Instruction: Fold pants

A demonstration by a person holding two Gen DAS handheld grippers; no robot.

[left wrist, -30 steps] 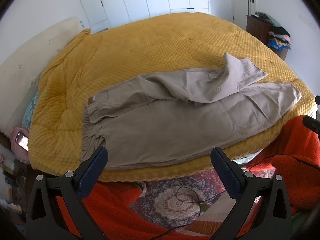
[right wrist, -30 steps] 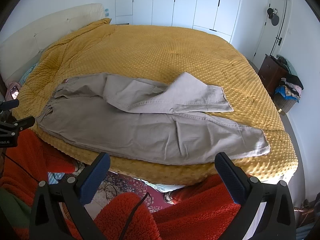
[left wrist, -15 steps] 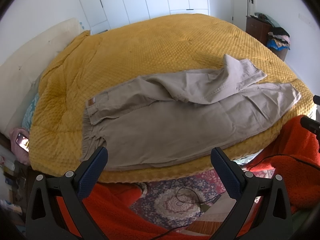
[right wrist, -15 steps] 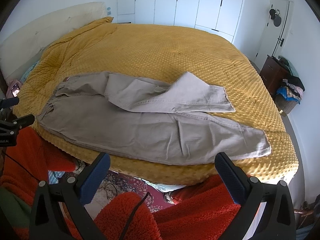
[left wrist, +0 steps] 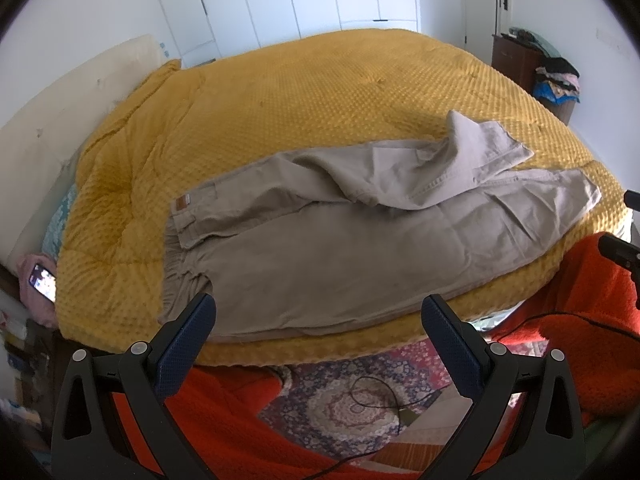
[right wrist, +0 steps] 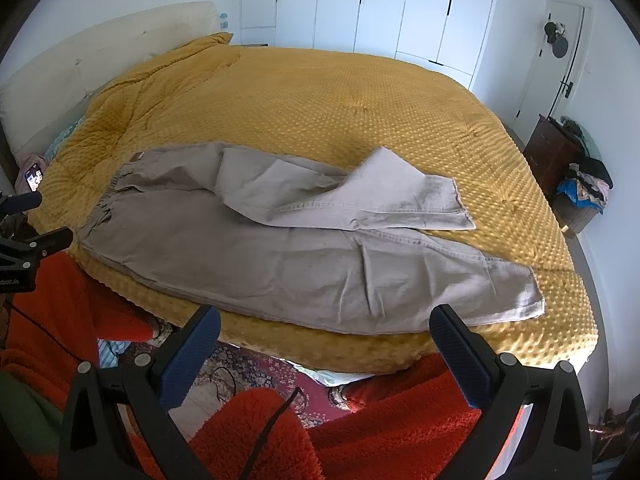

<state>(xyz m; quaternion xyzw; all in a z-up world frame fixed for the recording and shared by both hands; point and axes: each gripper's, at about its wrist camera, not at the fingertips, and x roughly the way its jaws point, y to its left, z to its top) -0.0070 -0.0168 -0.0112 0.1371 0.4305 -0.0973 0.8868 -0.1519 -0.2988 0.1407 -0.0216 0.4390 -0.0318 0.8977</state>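
Left gripper [left wrist: 318,312] and right gripper [right wrist: 324,326] both spread, empty, short of the khaki pants [right wrist: 304,256]; far leg flopped crooked, needs straightening first.

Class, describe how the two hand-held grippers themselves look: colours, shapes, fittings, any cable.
The left hand-held gripper and right hand-held gripper match: matte black triangular frames with cut-out openings and silver round screw heads. Each has two flat fingers faced with dark blue textured pads. A thin black cable runs below the right one. No sleeves or hands show.

Home bedroom: bed [right wrist: 320,96], wardrobe [right wrist: 360,4].
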